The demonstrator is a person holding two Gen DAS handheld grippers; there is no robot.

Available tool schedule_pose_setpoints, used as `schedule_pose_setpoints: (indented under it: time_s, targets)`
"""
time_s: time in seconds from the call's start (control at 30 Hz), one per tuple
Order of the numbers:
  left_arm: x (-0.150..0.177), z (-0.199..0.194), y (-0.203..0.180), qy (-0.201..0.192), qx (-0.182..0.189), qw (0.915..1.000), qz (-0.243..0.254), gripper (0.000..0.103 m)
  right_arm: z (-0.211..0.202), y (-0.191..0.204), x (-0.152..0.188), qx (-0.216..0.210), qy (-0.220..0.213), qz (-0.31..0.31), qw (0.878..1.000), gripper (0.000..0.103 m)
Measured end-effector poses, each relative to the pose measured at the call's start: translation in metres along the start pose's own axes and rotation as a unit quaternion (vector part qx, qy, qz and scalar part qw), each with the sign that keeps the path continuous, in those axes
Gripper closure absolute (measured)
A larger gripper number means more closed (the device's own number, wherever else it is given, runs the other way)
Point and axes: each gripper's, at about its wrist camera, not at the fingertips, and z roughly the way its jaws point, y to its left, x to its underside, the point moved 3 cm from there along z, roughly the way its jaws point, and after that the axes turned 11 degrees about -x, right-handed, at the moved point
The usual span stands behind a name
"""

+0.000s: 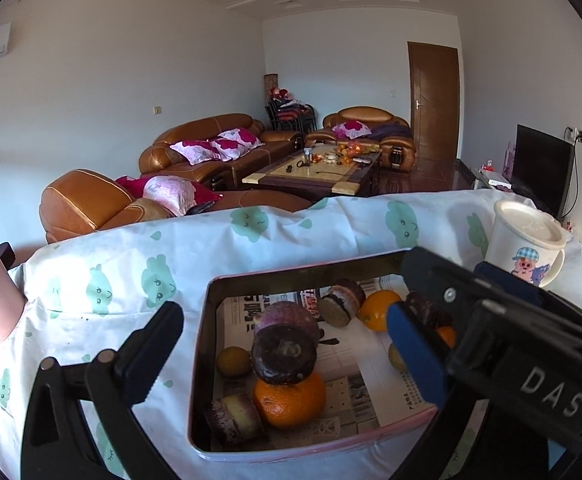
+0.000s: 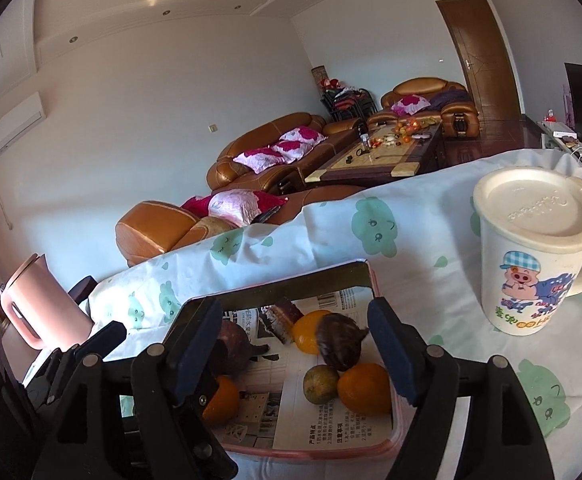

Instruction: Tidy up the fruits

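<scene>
A pink-rimmed tin box (image 1: 201,360) lined with newspaper holds several fruits and cut pieces. A dark round fruit (image 1: 285,356) rests on an orange (image 1: 291,404), with a purple fruit (image 1: 291,316) behind it. My left gripper (image 1: 291,336) hangs over them, open very wide; its right finger is hidden behind the right gripper (image 1: 447,300). In the right wrist view my right gripper (image 2: 293,320) is open over the box (image 2: 367,276). A dark fruit (image 2: 339,340) sits between its blue pads, on an orange (image 2: 365,388) and a greenish citrus (image 2: 321,384), not pressed.
A lidded white mug (image 2: 531,264) with a cartoon pig stands right of the box. A pink container (image 2: 39,304) stands at the table's left end. The green-printed white tablecloth (image 1: 131,260) drops off at the far edge, with sofas beyond.
</scene>
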Motion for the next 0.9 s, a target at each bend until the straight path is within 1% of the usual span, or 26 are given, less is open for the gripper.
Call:
schedule_pose_setpoints:
  time_s: [0.1,0.17,0.23,0.3,0.37,0.5,0.63,0.7,0.9]
  targets:
    - [0.003,-0.005,0.008,-0.006,-0.009,0.9999,-0.011,0.0,-0.014,0.005,-0.002,0.025,-0.049,-0.033,0.998,0.026]
    - [0.006,-0.01,0.014,-0.01,-0.013,0.9997,-0.017,0.0,-0.02,0.008,-0.001,0.041,-0.065,-0.051,0.996,0.024]
    - [0.01,-0.014,0.021,-0.013,-0.017,0.9995,-0.024,0.0,-0.025,0.011,0.002,0.049,-0.08,-0.062,0.994,0.022]
    - [0.014,-0.019,0.027,-0.021,-0.019,0.9991,-0.031,0.0,-0.028,0.015,0.005,0.057,-0.089,-0.076,0.992,0.021]
    - [0.018,-0.025,0.031,-0.033,-0.027,0.9986,-0.031,0.0,-0.031,0.02,0.008,0.076,-0.09,-0.093,0.989,0.021]
    - [0.028,-0.035,0.039,-0.054,-0.044,0.9972,-0.026,0.0,-0.046,0.024,0.013,0.088,-0.102,-0.094,0.986,0.021]
    - [0.032,-0.047,0.049,-0.067,-0.046,0.9959,-0.04,0.0,-0.063,0.029,0.019,0.102,-0.121,-0.099,0.982,0.021]
    - [0.035,-0.054,0.054,-0.076,-0.041,0.9952,-0.047,0.0,-0.07,0.032,0.021,0.108,-0.131,-0.102,0.98,0.021]
    - [0.039,-0.067,0.055,-0.092,-0.045,0.9934,-0.05,0.0,-0.088,0.041,0.029,0.123,-0.155,-0.116,0.973,0.021]
